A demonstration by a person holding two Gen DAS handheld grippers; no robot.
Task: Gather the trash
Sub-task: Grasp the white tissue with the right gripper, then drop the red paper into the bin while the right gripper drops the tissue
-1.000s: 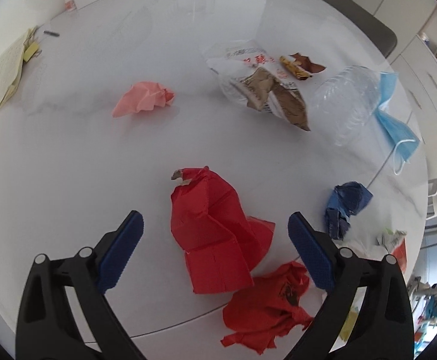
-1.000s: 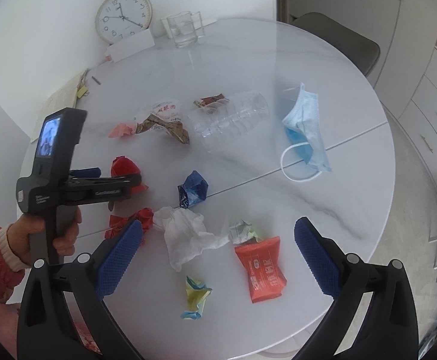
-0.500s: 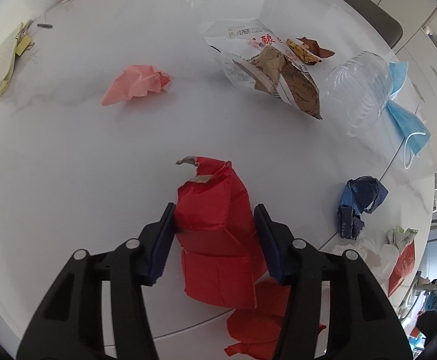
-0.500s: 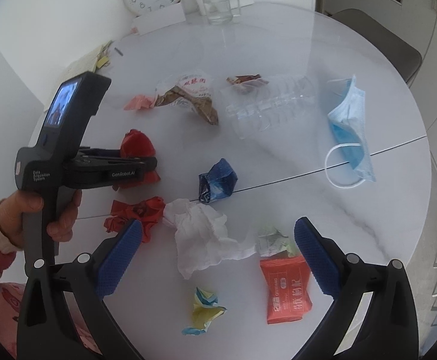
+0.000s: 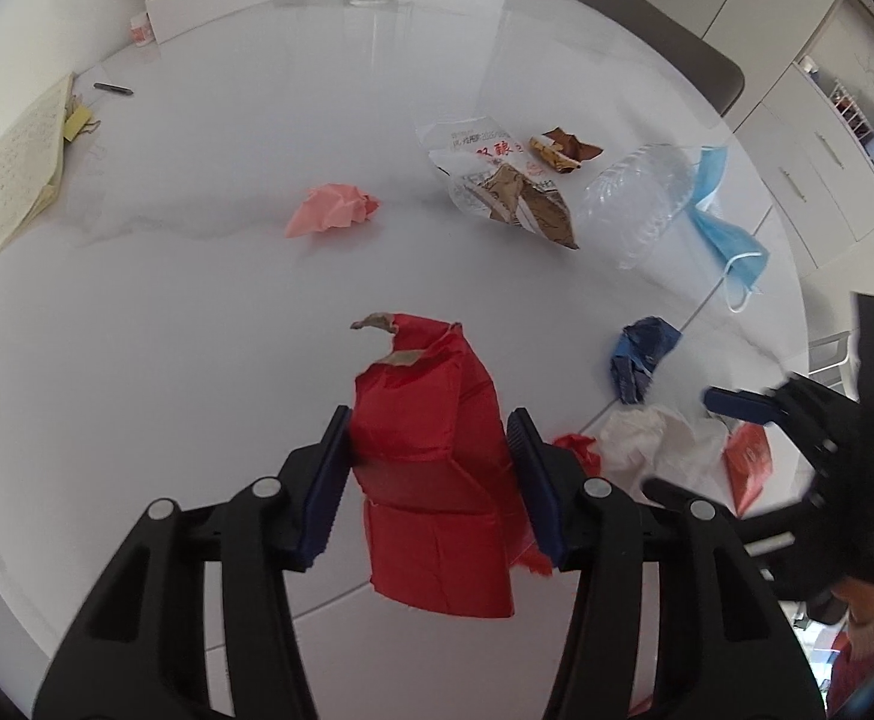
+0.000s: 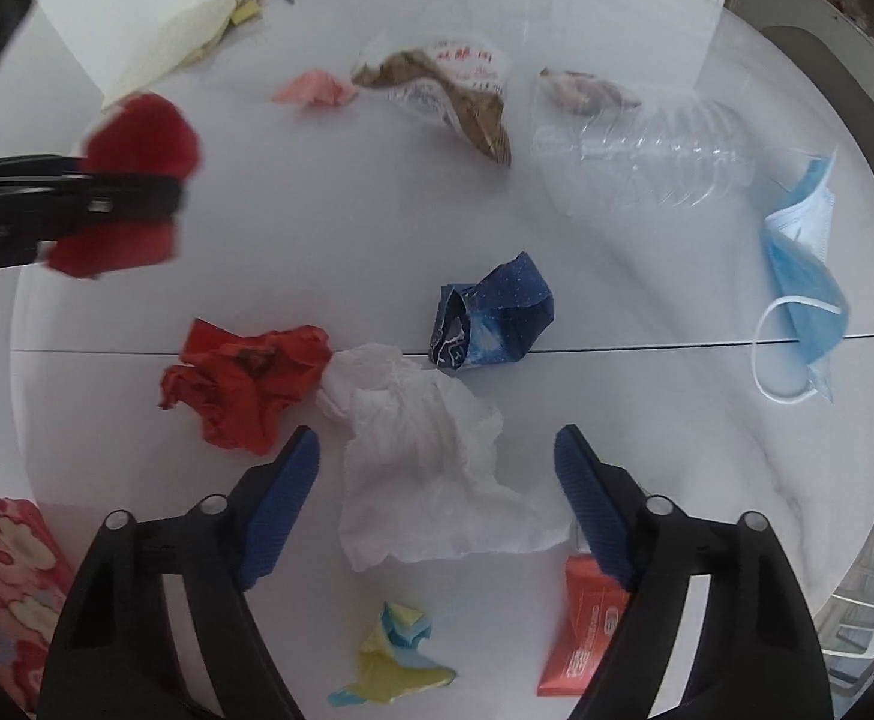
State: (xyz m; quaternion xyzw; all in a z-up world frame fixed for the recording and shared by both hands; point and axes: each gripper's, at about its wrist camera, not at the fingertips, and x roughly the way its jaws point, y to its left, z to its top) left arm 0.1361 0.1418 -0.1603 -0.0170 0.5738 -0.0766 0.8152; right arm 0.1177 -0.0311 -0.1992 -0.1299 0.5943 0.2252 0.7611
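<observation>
Left wrist view, left gripper (image 5: 428,468) clenched on red folded paper (image 5: 431,462), right gripper (image 6: 437,480) spread wide over white tissue (image 6: 431,456)

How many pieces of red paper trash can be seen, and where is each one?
2. One folded red paper is clamped in the left gripper, lifted above the table. One crumpled red paper lies beside the white tissue.

My left wrist camera looks forward and down along its fingers across the white table (image 5: 197,312), clock at upper left of frame. My right wrist camera sits nearer the table (image 6: 646,300), facing down. Both share the blue wrapper (image 5: 640,354) (image 6: 496,312), white tissue (image 5: 658,438) (image 6: 431,450) and face mask (image 5: 724,222) (image 6: 808,252).
</observation>
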